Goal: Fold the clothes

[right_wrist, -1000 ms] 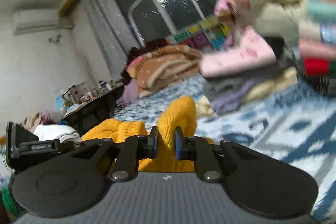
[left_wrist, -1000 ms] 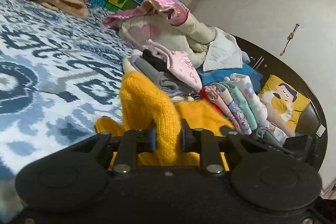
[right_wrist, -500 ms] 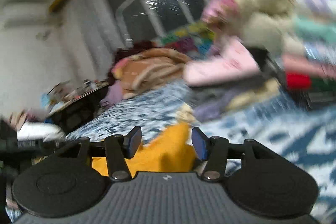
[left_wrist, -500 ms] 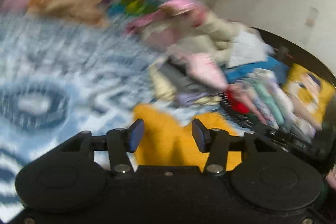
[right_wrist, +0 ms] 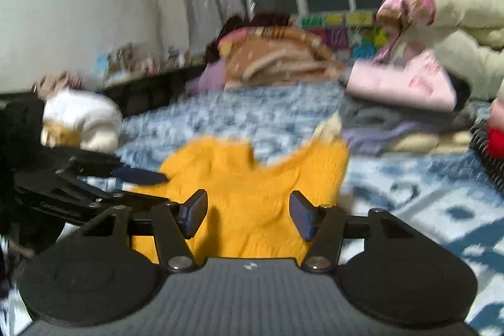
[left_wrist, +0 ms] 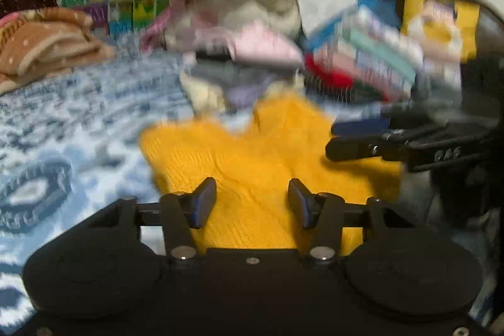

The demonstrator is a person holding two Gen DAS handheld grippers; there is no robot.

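A yellow knitted sweater (left_wrist: 252, 153) lies flat on the blue-and-white patterned bedcover (left_wrist: 63, 122). My left gripper (left_wrist: 252, 194) hovers open just above its near part, and no cloth is between the pads. The right gripper (left_wrist: 346, 137) reaches in from the right over the sweater's right edge. In the right wrist view the same sweater (right_wrist: 252, 175) lies ahead of my right gripper (right_wrist: 249, 203), whose jaws are opening with nothing pinched between them. The left gripper (right_wrist: 148, 186) shows there at the left, over the sweater's left edge.
A heap of folded and loose clothes (left_wrist: 362, 62) sits just beyond the sweater, with a pink garment (right_wrist: 406, 81) on it. A brown spotted blanket (left_wrist: 41, 43) lies at the far side of the bed. A yellow cushion (left_wrist: 438, 21) leans on the dark headboard.
Both grippers were shut on raised folds of the yellow sweater; both have let go and opened. The sweater now lies flat on the bed, and both grippers have drawn back and rolled level.
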